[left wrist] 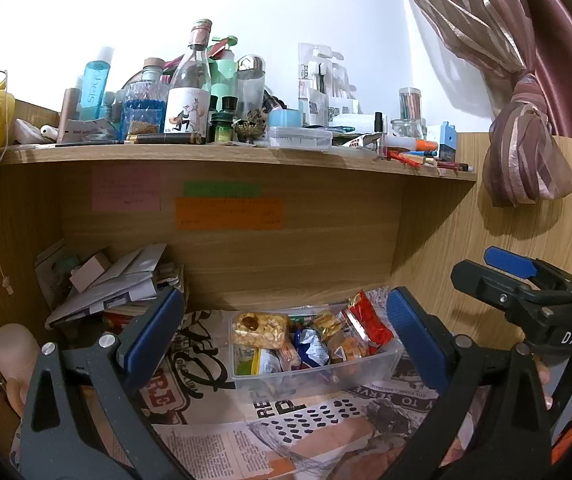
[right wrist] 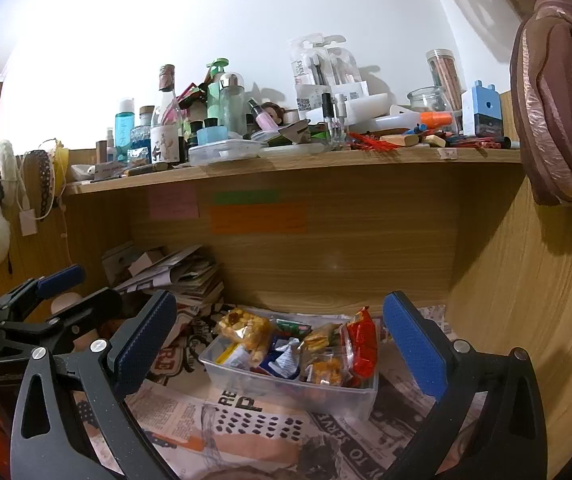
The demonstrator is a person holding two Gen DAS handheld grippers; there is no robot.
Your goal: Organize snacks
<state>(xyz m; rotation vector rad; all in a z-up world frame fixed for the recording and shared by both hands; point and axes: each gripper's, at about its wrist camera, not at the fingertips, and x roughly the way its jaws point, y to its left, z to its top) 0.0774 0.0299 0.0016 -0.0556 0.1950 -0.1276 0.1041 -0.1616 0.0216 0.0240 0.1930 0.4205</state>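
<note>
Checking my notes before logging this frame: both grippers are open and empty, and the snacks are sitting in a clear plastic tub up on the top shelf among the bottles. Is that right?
Not quite. The clear plastic tub of snacks is not on the top shelf; it sits below it, on the newspaper-lined surface, as the right wrist view shows. The rest holds: the left gripper and right gripper are both open and empty.

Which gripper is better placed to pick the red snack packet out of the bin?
Probably right: the red snack packet leans at the clear plastic bin's right end, nearer the open right gripper.
</note>
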